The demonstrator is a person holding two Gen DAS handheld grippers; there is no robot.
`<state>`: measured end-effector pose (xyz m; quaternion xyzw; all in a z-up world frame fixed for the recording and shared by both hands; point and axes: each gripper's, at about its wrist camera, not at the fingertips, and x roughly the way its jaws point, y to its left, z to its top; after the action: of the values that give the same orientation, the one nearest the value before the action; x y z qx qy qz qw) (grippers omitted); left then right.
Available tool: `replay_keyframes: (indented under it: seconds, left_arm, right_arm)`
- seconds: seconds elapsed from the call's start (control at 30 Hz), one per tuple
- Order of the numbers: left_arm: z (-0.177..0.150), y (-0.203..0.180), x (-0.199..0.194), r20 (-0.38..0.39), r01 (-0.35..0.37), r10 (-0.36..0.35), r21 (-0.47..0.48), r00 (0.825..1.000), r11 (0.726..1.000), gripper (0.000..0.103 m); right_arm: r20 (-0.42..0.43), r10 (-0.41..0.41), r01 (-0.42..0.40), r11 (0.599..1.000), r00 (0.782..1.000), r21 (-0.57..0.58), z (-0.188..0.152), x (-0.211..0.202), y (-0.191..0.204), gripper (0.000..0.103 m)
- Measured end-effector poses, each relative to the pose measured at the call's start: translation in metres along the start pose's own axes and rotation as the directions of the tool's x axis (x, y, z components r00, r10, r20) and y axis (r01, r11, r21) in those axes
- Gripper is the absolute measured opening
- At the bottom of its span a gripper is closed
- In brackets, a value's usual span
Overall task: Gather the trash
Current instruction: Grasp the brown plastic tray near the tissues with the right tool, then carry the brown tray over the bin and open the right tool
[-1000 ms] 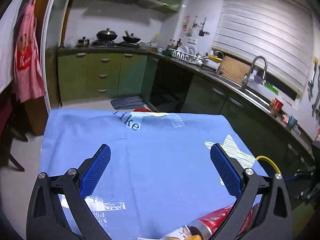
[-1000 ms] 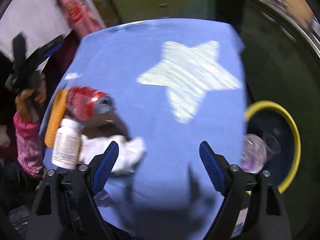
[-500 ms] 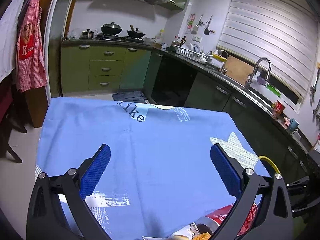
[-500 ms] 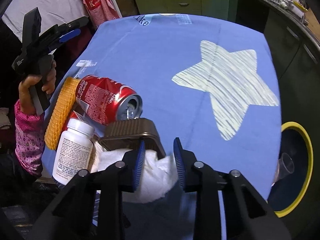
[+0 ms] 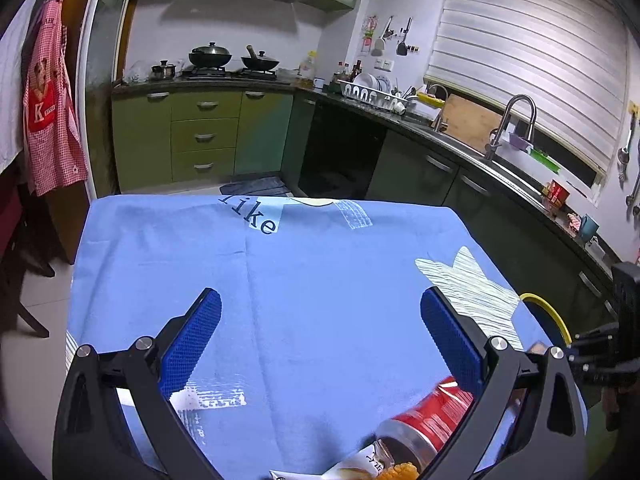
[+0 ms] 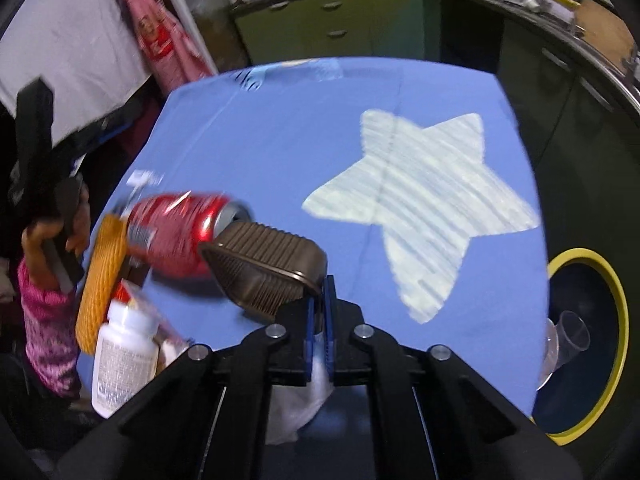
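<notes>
1. Your right gripper [image 6: 318,312] has just closed its jaws on the rim of the ribbed brown plastic tray [image 6: 266,268], lifting it off the crumpled white tissue [image 6: 300,404].
2. The yellow-rimmed dark bin [image 6: 580,344] lies to the tray's right, off the blue cloth-covered table [image 6: 320,140]; the right hand is nearer.
3. Your left gripper [image 5: 320,344] hangs open and empty above the glossy red can [image 5: 432,420].

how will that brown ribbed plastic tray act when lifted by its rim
The brown tray looks thin and ribbed, so it is probably light and may flex. Pinched only at its rim by the right gripper, it already tilts and could swing or slip.
</notes>
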<state>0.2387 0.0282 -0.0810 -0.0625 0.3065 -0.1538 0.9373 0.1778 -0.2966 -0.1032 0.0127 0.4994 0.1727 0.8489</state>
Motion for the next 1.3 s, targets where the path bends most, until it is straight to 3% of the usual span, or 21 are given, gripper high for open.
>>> replay_keyframes:
  seconds: [0.37,0.53,0.6,0.8,0.97,1.17,1.2,1.3]
  left_arm:
    - [0.001,-0.003,0.002,-0.003,-0.006,0.006,0.003,1.0,1.0,0.098]
    - [0.001,-0.004,0.001,0.001,-0.008,0.008,0.001,1.0,1.0,0.098]
    - [0.001,-0.004,0.001,0.002,-0.005,0.005,0.001,1.0,1.0,0.098]
    - [0.0,-0.007,-0.001,0.006,-0.002,0.002,0.012,1.0,1.0,0.098]
    - [-0.001,-0.008,0.001,-0.002,-0.003,0.003,0.018,1.0,1.0,0.098]
    - [-0.002,-0.009,0.005,-0.014,-0.004,0.004,0.025,1.0,1.0,0.098]
    - [-0.002,-0.009,0.005,-0.015,-0.004,0.005,0.026,1.0,1.0,0.098]
    - [-0.002,-0.009,0.006,-0.017,-0.003,0.004,0.027,1.0,1.0,0.098]
  right_arm:
    - [0.081,-0.068,0.062,0.995,0.994,0.077,0.007,-0.033,-0.032,0.005]
    - [0.119,-0.173,0.153,0.975,0.978,0.16,-0.009,-0.074,-0.068,0.005]
    - [0.118,-0.248,0.219,0.951,0.961,0.217,-0.02,-0.093,-0.094,0.005]
    - [0.018,-0.402,0.37,0.858,0.915,0.358,-0.056,-0.111,-0.165,0.005]
    - [-0.076,-0.426,0.414,0.8,0.902,0.435,-0.078,-0.097,-0.211,0.005]
    - [-0.139,-0.425,0.438,0.771,0.895,0.463,-0.086,-0.074,-0.241,0.005]
    - [-0.153,-0.426,0.446,0.766,0.891,0.462,-0.087,-0.07,-0.245,0.008]
    - [-0.168,-0.438,0.462,0.749,0.883,0.476,-0.086,-0.063,-0.251,0.031]
